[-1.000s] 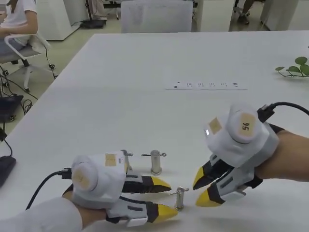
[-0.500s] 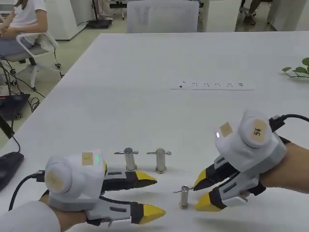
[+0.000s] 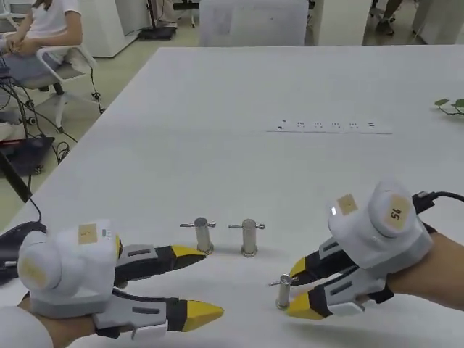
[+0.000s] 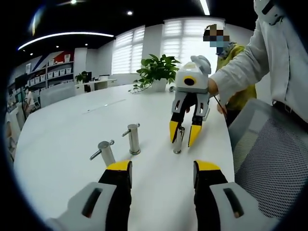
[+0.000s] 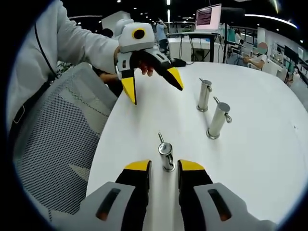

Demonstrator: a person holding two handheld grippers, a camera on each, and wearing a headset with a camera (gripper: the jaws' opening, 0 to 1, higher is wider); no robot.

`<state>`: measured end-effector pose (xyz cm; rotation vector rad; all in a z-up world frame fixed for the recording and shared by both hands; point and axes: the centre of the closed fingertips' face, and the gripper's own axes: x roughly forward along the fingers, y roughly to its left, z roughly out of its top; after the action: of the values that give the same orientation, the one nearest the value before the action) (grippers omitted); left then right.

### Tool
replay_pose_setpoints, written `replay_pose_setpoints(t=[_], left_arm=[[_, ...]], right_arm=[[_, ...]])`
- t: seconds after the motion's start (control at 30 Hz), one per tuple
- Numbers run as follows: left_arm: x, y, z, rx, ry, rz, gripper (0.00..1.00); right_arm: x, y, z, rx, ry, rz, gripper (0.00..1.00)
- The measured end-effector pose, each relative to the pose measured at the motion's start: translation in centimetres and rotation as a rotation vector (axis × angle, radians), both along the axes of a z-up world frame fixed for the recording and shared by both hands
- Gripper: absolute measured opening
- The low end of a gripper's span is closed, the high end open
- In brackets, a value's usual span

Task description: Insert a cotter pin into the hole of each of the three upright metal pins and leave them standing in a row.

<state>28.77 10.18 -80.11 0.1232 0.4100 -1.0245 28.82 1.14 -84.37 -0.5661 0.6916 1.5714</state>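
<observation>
Cotter pins (image 3: 245, 226) are seen through all three metal pins (image 3: 249, 243). Two are stood side by side on the worktop (image 3: 217, 145). The third pin (image 3: 283, 293) stands nearer, out of line, between the narrowly parted jaws of the right gripper (image 3: 296, 290); whether it is pinched cannot be told. The left gripper (image 3: 210, 283) is held spread and empty, and only lining up the third pin is judged left.

The plant (image 3: 453, 105) at the table's right edge is cut off, with a few leaves in view. Marks on the strip (image 3: 330, 127) toward the far edge are too small to read. The seated person (image 3: 43, 25) beyond the left edge is cropped at the top.
</observation>
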Motion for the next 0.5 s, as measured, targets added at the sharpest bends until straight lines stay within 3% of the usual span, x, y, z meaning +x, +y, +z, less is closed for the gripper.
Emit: replay_pose_setpoints(t=[0.5], left_arm=[[-0.3,3.0,0.5,0.001,-0.004,0.095,0.58]], right_arm=[[0.2,0.7,-0.6,0.04,-0.044,-0.006,0.15]])
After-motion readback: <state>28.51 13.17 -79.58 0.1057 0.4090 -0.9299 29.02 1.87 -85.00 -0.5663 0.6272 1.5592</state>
